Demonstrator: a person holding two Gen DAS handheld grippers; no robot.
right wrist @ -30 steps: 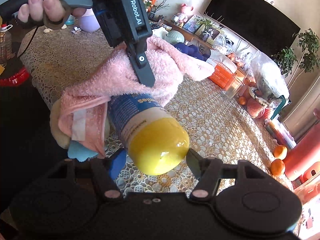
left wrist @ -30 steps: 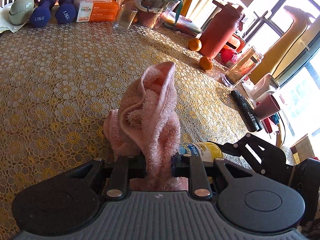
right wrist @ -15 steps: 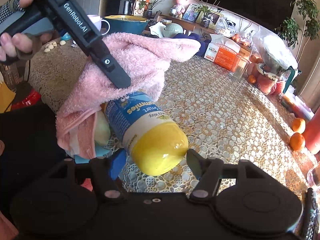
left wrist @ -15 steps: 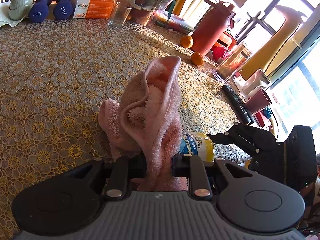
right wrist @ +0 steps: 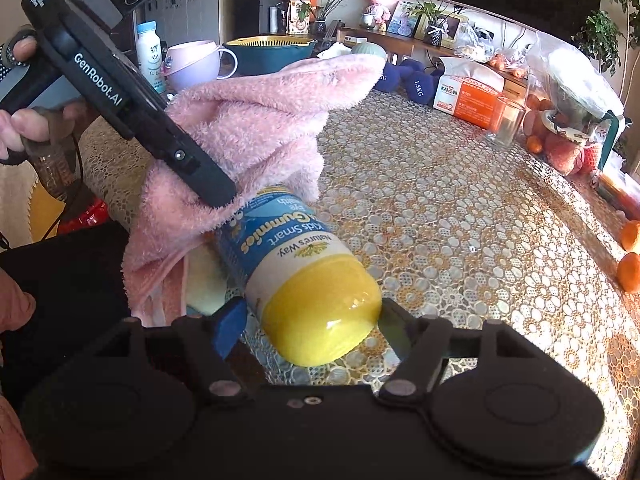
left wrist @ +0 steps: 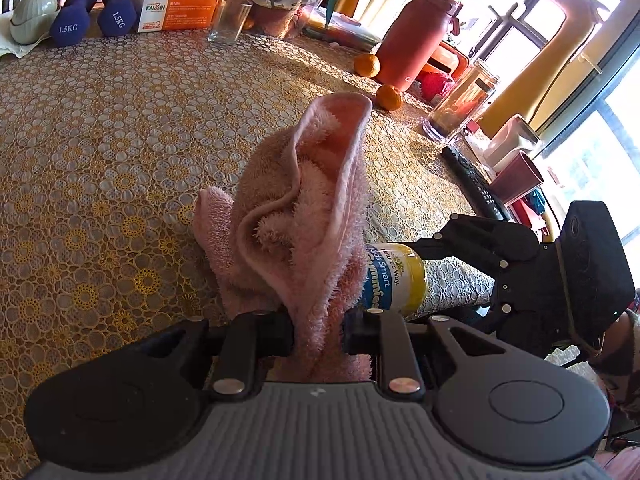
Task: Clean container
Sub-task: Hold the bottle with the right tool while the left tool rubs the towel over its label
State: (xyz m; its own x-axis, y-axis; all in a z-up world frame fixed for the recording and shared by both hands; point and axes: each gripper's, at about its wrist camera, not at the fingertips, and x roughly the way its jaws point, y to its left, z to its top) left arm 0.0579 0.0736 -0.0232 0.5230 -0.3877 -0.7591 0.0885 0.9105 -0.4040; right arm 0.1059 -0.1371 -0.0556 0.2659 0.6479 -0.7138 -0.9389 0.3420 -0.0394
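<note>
On the left, our left gripper (left wrist: 316, 332) is clamped on a bunched pink towel (left wrist: 296, 208), its jaws drawn close with the cloth pinched between them. In the right wrist view the same gripper presses the towel against the upper side of the gummies bottle (right wrist: 292, 252), so we judge we are in the wiping step, rubbing the bottle's labelled wall.

The bottle is held in the air, lying sideways above the near edge of the table (right wrist: 460, 208), yellow cap toward our right gripper (right wrist: 312, 320). That gripper's jaws stand wide enough to take the cap between them and appear to grip it on both sides, though the contact itself is partly hidden behind the cap.

Next, we think the towel should be drawn along or around the label, or the bottle turned in the right gripper to offer an unwiped side. That calls for a firm hold on the smooth cap while the left one pushes.
</note>
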